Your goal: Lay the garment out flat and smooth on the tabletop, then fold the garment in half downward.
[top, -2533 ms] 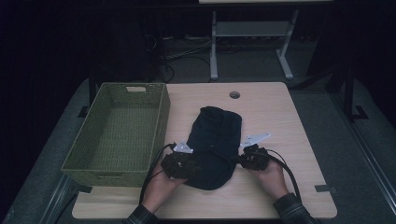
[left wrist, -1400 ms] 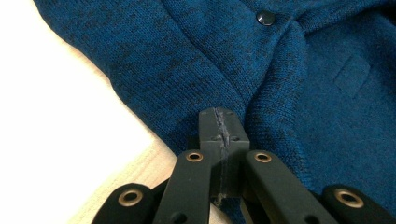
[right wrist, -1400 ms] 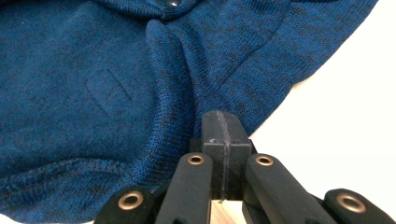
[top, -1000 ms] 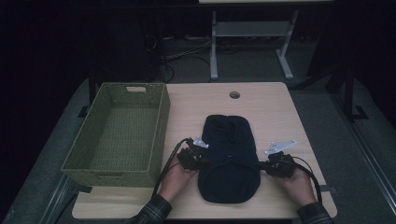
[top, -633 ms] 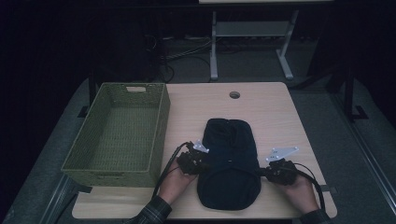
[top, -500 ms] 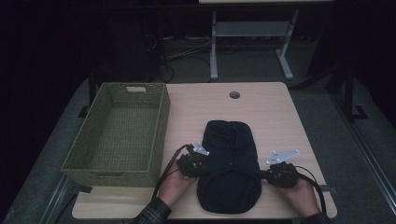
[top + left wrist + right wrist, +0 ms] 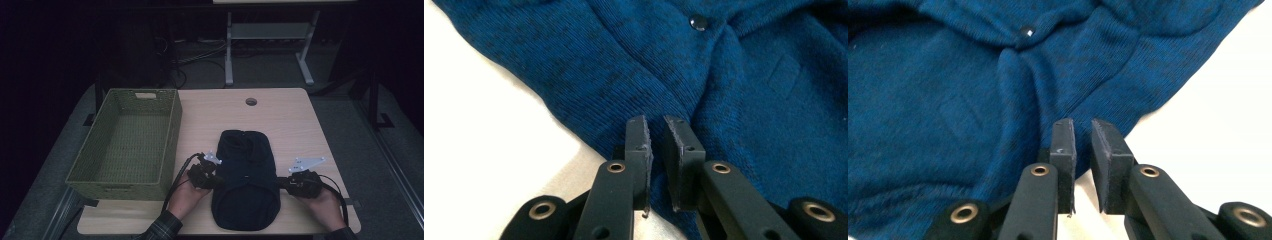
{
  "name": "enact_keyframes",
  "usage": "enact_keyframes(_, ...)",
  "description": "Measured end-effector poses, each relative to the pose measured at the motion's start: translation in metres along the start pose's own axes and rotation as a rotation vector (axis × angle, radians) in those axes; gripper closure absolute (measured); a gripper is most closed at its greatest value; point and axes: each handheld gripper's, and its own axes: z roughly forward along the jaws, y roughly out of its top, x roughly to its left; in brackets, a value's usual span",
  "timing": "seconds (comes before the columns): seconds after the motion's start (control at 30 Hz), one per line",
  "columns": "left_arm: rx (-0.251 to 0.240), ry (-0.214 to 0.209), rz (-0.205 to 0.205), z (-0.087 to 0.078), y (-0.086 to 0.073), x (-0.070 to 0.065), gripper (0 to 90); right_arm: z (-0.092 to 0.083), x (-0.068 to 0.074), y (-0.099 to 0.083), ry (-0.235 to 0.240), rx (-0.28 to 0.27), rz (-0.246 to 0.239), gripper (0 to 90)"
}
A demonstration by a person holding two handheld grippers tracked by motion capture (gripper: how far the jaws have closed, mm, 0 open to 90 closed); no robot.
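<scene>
Each black claw, the left claw (image 7: 216, 181) and the right claw (image 7: 281, 183), carries a grey three-cornered plate, brass-ringed pivot holes, frayed flat pads (image 7: 638, 137) and a trailing black cable, while the person wears plaid sleeves (image 7: 161, 229).

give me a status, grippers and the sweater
Left gripper and right gripper slightly open, gripping nothing, one at each side edge of the blue sweater. Sweater flat on table. Basket empty, alongside.

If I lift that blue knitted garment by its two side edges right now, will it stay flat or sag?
The blue knitted garment would probably sag in the middle: the left gripper view shows soft ribbed knit that already creases around a button. It looks light for its spread, lying thin on the table. The textured knit seems unlikely to slip from a firm pinch.
</scene>
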Motion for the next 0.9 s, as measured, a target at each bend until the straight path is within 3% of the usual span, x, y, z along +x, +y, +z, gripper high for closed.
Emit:
enact_keyframes(0.27, -0.054, 0.036, -0.020, -0.008, 0.017, 0.012, 76.4, 0.002, -0.017, 0.024, -0.008, -0.049, 0.005, 73.5)
enact_keyframes(0.6, -0.076, 0.066, -0.032, -0.015, 0.035, 0.034, 68.0, 0.004, -0.043, 0.047, -0.031, -0.079, 0.049, 63.5)
enact_keyframes(0.9, -0.152, 0.081, -0.064, -0.019, 0.059, 0.054, 60.8, 0.009, -0.064, 0.070, -0.041, -0.094, 0.076, 57.1)
